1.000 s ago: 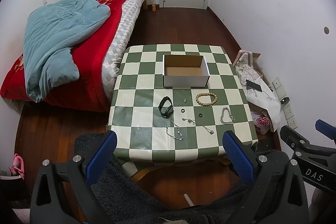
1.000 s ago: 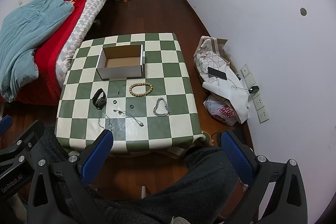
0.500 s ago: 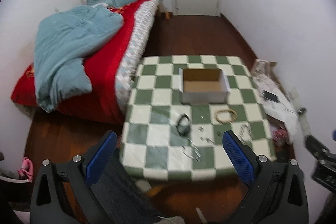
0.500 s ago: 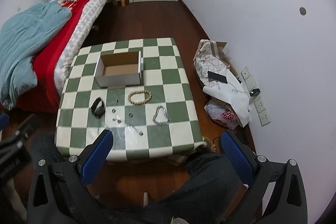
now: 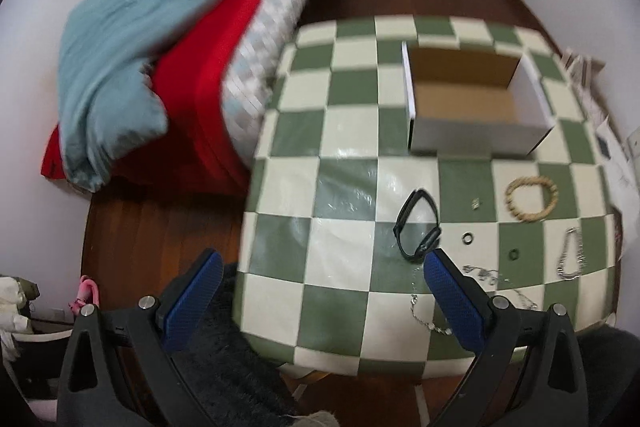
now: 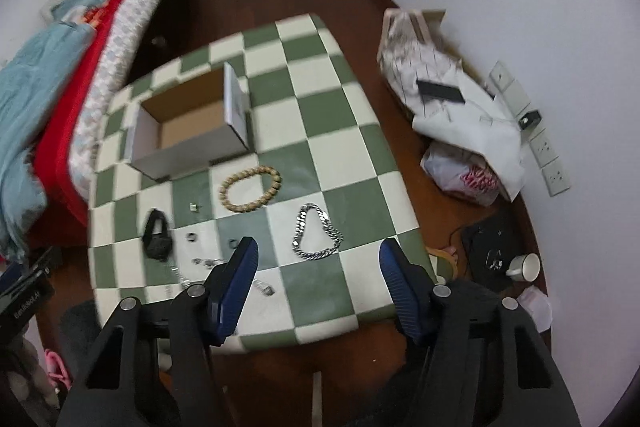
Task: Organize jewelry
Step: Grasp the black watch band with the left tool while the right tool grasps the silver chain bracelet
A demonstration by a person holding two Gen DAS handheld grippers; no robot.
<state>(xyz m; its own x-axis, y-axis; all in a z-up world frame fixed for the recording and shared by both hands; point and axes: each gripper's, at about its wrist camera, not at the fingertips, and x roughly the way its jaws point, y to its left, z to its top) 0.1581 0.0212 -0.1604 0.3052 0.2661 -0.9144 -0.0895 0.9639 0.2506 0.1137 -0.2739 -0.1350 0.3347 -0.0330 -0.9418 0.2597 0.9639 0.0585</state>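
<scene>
While its blue-padded jaws are closing with nothing between them, the right gripper (image 6: pixel 318 253) hangs over the near part of the checked table (image 6: pixel 352 147), its fingers framing a silver chain bracelet (image 6: pixel 318 237) that lies in a loose loop on a pale square. Beside that, toward the box, lies a ring of tan wooden beads (image 6: pixel 250 189); further left are two small dark rings (image 6: pixel 193 237), a tiny metal stud (image 6: pixel 194 207), thin silver chains (image 6: pixel 182 277) near the front edge, and a black watch band (image 6: pixel 158 235) standing on its side. The left gripper (image 5: pixel 320 267) has its fingers wide apart and holds nothing; its right pad sits just short of the watch band (image 5: pixel 418 225) and covers part of the thin chains. An open cardboard box (image 5: pixel 472 103), white outside and brown inside, stands empty toward the far side of the table. All the pieces lie apart from one another, with bare cloth between them and the box. A bed (image 5: pixel 180 39) runs close along the table's left edge; bags (image 6: pixel 460 115) crowd the floor to the right.
</scene>
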